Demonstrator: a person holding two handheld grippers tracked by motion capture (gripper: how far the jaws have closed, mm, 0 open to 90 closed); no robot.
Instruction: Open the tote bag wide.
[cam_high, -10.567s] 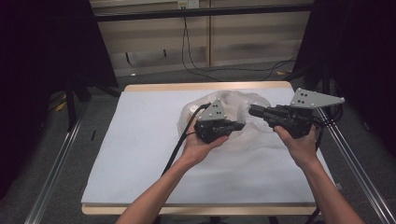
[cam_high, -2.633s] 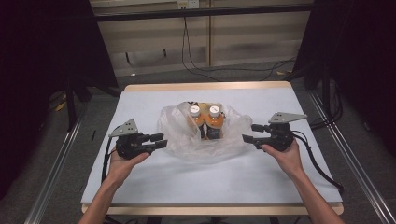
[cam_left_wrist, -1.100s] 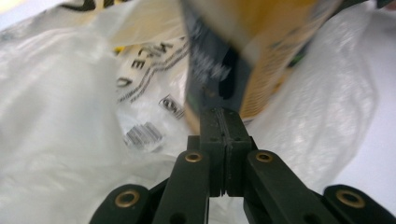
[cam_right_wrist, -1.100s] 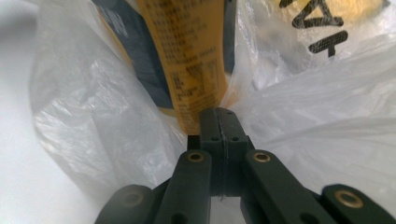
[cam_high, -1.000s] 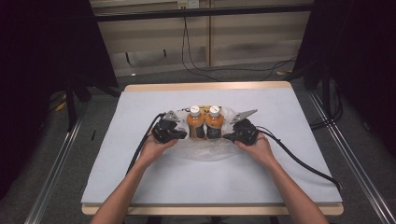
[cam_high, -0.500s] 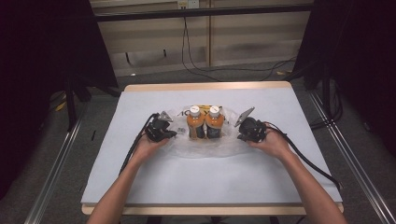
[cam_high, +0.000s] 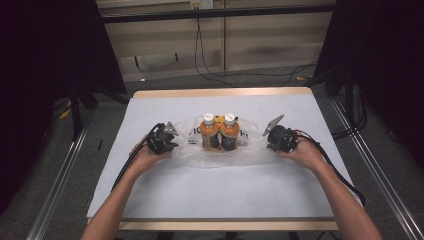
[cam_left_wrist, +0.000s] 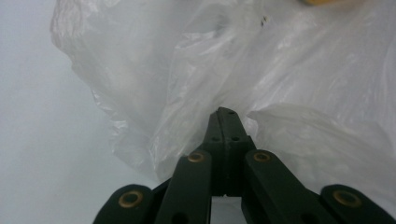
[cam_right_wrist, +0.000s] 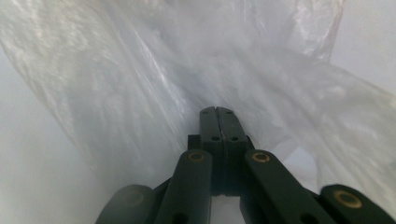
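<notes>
Two orange bottles with white caps (cam_high: 209, 132) (cam_high: 230, 132) stand side by side inside a clear plastic bag (cam_high: 220, 156) at the middle of the white table (cam_high: 220, 195). My left gripper (cam_high: 173, 141) is at the bag's left edge, its jaws pressed together with the film pinched at their tip. In the left gripper view the closed tip (cam_left_wrist: 227, 112) sits in a fold of the bag (cam_left_wrist: 299, 70). My right gripper (cam_high: 268, 138) holds the bag's right edge the same way. Its closed tip (cam_right_wrist: 218, 111) is buried in the crinkled film (cam_right_wrist: 163, 70).
Cables trail from both grippers back along the forearms. A wooden strip edges the table at front and back (cam_high: 220, 93). Metal rails (cam_high: 55, 190) run along both sides on the floor, with dark curtains beyond.
Both hands have drawn outward from the bottles, left one leftward and right one rightward, each keeping hold of the bag. The film now lies spread wider around the bottles.
</notes>
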